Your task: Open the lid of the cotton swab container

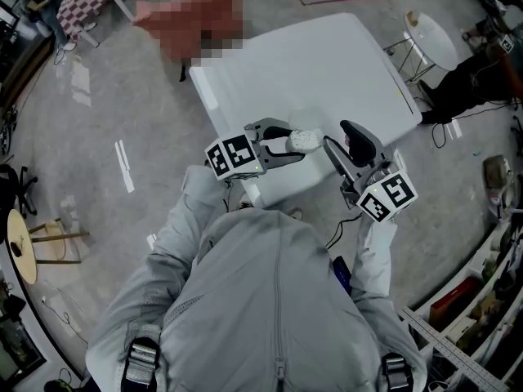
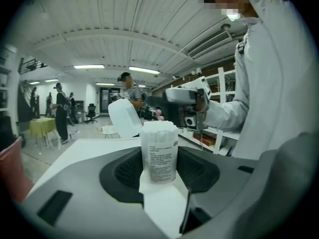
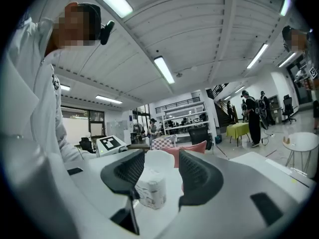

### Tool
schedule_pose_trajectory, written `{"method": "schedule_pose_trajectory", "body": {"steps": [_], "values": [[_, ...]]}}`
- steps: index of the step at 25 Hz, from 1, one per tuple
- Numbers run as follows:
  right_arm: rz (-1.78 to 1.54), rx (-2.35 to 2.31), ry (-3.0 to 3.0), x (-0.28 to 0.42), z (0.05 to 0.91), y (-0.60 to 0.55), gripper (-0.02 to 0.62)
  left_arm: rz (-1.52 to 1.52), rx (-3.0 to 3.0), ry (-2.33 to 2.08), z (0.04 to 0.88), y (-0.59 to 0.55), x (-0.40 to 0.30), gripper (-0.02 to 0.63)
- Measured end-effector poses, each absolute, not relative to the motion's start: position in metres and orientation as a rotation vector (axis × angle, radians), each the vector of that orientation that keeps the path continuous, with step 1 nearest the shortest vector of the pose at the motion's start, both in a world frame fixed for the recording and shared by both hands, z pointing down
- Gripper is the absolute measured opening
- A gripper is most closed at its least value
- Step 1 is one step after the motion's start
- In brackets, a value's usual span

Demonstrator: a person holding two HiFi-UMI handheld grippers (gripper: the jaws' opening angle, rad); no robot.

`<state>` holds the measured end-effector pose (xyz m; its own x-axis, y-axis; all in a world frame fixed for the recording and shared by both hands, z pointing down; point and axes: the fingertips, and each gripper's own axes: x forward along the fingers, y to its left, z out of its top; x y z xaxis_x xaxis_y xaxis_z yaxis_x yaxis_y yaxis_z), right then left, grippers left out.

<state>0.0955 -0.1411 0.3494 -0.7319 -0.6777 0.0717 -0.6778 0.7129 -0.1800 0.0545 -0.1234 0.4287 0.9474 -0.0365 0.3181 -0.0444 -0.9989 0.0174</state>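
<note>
The person in the grey jacket [image 1: 261, 300] stands at the near edge of a white table [image 1: 327, 64] with both tools held out level over it. The cotton swab container [image 1: 306, 139] is upright at the tips of the left gripper [image 1: 298, 143]. Its jaws stand fairly wide, and seen along them the ribbed pads close against the container's two sides, with the printed label facing back toward the tool. I can't tell whether its base rests on the table or hangs just above it. The lid [image 2: 124, 117] is already swung up and back on its hinge (you can see the packed white swab heads at the container's mouth), and it leans away to one side. The right gripper [image 1: 335, 133] sits just beside the container, pointing in from the other side. Its jaws are spread wide. Along them, the raised lid shows in the gap with a slit of background beside it, so they have hold of nothing. Further back in the room, other people stand around a yellow-covered table [image 3: 238, 129].
</note>
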Motion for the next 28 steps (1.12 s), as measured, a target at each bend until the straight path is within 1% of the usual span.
{"method": "schedule_pose_trajectory", "body": {"steps": [3,5,10,13,18,23,28], "values": [[0.217,1.286,-2.811,0.104,0.337,-0.148,0.236,0.536,3.059,-0.272,0.425,-0.146,0.047,0.206],[0.149,1.362,-2.703,0.111,0.335,-0.154,0.224,0.555,3.040,-0.410,0.421,-0.160,0.040,0.206],[0.024,1.498,-2.514,0.129,0.336,-0.162,0.113,0.461,2.985,-0.721,0.399,-0.192,0.023,0.206],[0.021,1.532,-2.490,0.135,0.332,-0.160,0.084,0.448,2.979,-0.808,0.389,-0.200,0.013,0.206],[-0.016,1.576,-2.439,0.143,0.325,-0.160,0.066,0.434,2.978,-0.906,0.376,-0.206,0.001,0.206],[-0.078,1.624,-2.380,0.149,0.313,-0.159,0.046,0.511,3.029,-0.983,0.365,-0.208,-0.007,0.206],[-0.105,1.625,-2.358,0.149,0.304,-0.155,0.040,0.543,3.041,-1.048,0.352,-0.208,-0.017,0.206]]}}
